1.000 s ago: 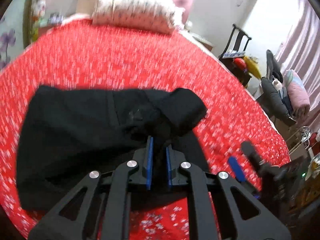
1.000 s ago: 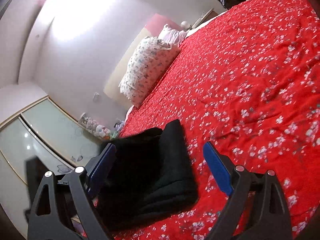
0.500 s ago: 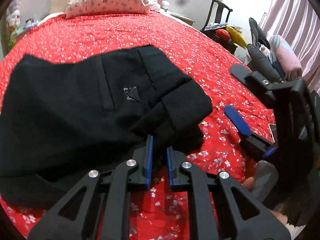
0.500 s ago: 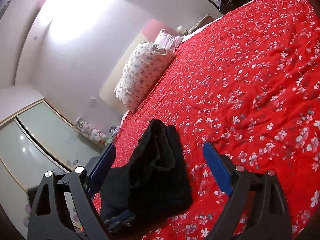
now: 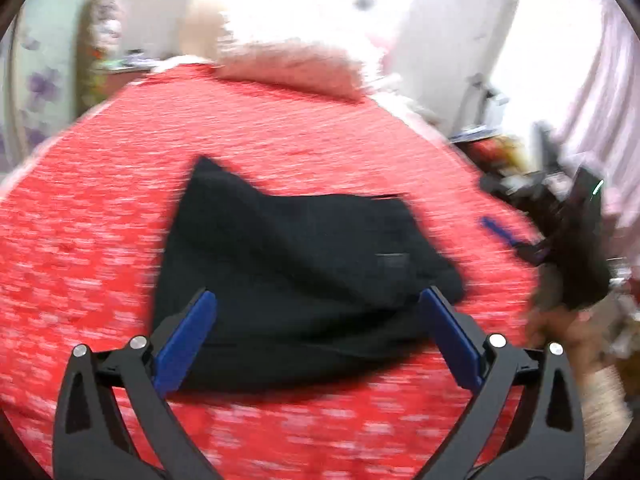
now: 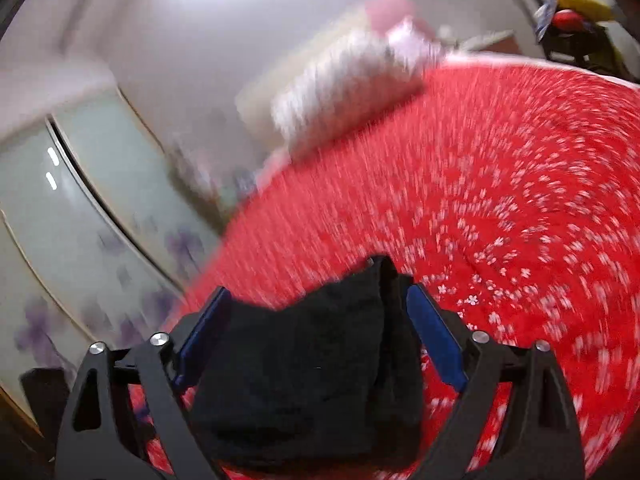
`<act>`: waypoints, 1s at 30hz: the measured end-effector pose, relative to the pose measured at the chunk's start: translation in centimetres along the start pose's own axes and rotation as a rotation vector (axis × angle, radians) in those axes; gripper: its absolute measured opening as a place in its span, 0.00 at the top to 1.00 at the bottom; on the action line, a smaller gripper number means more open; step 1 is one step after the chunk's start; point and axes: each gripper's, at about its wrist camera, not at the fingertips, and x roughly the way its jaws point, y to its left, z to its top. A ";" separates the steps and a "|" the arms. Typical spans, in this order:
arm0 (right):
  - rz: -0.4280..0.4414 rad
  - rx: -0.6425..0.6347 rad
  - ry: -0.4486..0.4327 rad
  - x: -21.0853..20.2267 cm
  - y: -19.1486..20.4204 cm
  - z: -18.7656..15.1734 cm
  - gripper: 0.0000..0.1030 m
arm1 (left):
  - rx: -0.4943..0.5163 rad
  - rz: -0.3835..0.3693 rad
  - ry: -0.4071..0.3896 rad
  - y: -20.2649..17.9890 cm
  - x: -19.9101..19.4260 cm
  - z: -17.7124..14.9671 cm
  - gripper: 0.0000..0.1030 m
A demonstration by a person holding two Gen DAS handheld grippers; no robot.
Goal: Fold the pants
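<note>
The black pants point(image 5: 304, 272) lie in a folded bundle on the red flowered bedspread point(image 5: 100, 240). My left gripper point(image 5: 316, 300) hovers just before their near edge. Its jaws are opening and stand wide apart, and the blue pads point(image 5: 184, 344) touch no cloth. At the right edge of the left wrist view the right gripper point(image 5: 560, 236) is held off the bed, blurred. In the right wrist view the pants point(image 6: 312, 380) show beyond and below my right gripper point(image 6: 318, 296). Its jaws are closing slightly but stay wide, with neither pad pressing on the fabric.
A flowered pillow point(image 6: 344, 92) lies at the head of the bed. Frosted wardrobe doors point(image 6: 80, 208) stand along the left side. A dark chair with clutter point(image 6: 576, 28) and a pink curtain point(image 5: 600, 100) are off the bed's right side.
My left gripper has let go of the pants, opened wide and drawn back. The pants now lie flatter. The right gripper has rolled and risen, and both views are blurred.
</note>
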 end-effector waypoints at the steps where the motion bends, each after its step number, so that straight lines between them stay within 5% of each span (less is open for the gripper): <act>1: -0.024 -0.022 0.034 1.4 0.1 0.6 0.23 | -0.015 0.023 0.020 0.7 0.5 0.1 0.02; 6: -0.176 -0.128 0.161 6.9 0.1 2.3 0.35 | -0.158 0.040 0.102 4.4 2.8 -0.7 0.02; 11: -0.229 -0.140 0.265 10.2 -1.1 2.1 0.40 | -0.118 0.074 0.118 4.2 4.1 -1.1 0.02; 13: -0.207 -0.186 0.306 11.1 -0.9 1.7 0.63 | -0.083 0.093 0.124 3.8 4.4 -1.2 0.02; 14: -0.215 -0.226 0.298 11.0 -0.4 1.6 0.63 | -0.062 0.106 0.130 3.7 4.7 -1.5 0.02; 16: -0.251 -0.310 0.252 9.9 0.6 1.4 0.93 | -0.044 0.116 0.137 3.6 5.2 -1.5 0.02; 19: -0.274 -0.253 0.213 9.0 0.1 1.6 0.93 | -0.055 0.115 0.131 3.7 5.4 -1.9 0.02; 24: -0.517 -0.246 0.236 10.4 -2.0 -0.4 1.00 | -0.075 0.110 0.135 4.1 5.6 -2.3 0.02; 26: -0.464 -0.149 0.284 10.4 -3.9 -1.2 1.00 | -0.079 0.102 0.132 4.2 5.4 -2.4 0.02; 30: -0.326 -0.132 0.175 6.0 -2.6 -0.7 0.97 | -0.090 0.073 0.111 4.4 4.2 -2.0 0.02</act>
